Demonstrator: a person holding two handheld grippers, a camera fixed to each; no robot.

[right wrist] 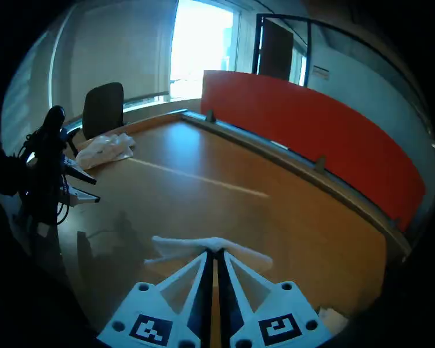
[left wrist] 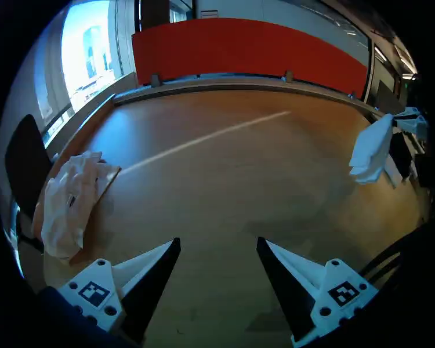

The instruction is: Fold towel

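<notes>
White cloth towel [right wrist: 177,245] pinched in closed right claw [right wrist: 216,253], lower centre; open, empty left claw [left wrist: 218,240] should probably take a free corner.

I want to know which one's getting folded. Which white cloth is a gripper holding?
The towel pinched at the right gripper's fingertips; the crumpled cloth lies loose by the chair.

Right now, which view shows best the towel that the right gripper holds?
The left gripper view: there the towel hangs from the right gripper, its whole side visible. The right gripper view shows a narrow strip of it across the shut fingertips.
</notes>
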